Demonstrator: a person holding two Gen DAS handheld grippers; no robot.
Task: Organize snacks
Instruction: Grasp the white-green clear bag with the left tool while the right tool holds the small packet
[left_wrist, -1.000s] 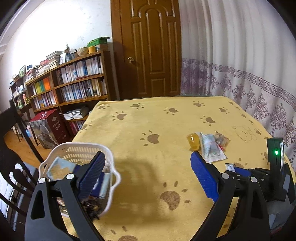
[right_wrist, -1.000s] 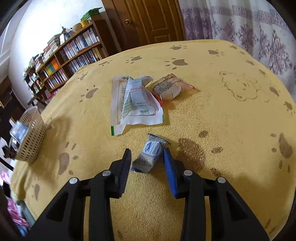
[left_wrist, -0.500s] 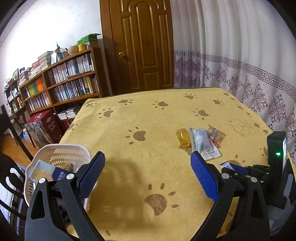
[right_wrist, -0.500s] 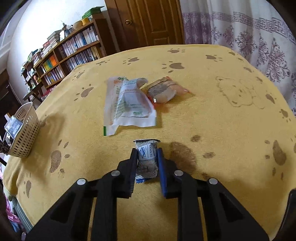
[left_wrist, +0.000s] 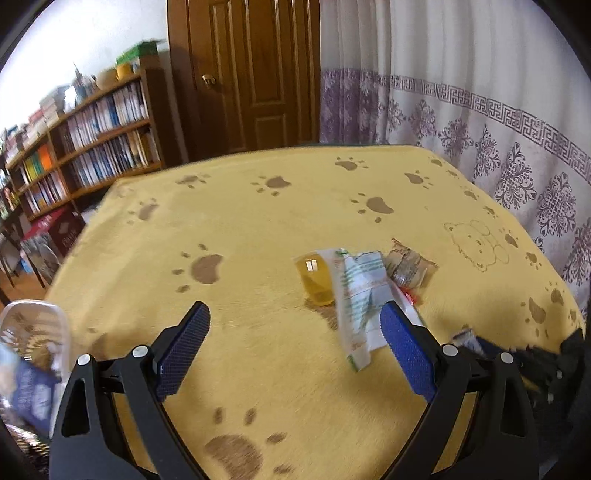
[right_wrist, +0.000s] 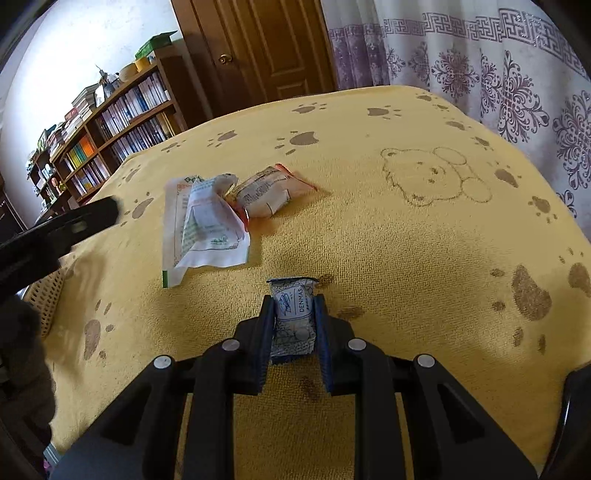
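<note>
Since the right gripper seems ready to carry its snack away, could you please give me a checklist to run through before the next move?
1. Right gripper shut on the small blue-and-white packet: ok.
2. Packet centred between the fingers: ok.
3. Packet lifted clear of the yellow cloth: cannot tell.
4. Left gripper open and empty: ok.
5. White basket within view for the drop: ok, at the left edge.
6. Room left in the basket: cannot tell.

table, yellow paw-print cloth (right_wrist: 406, 240) | white packet (right_wrist: 207, 229) | orange-edged packet (right_wrist: 269, 190) | basket (left_wrist: 33, 332)
</note>
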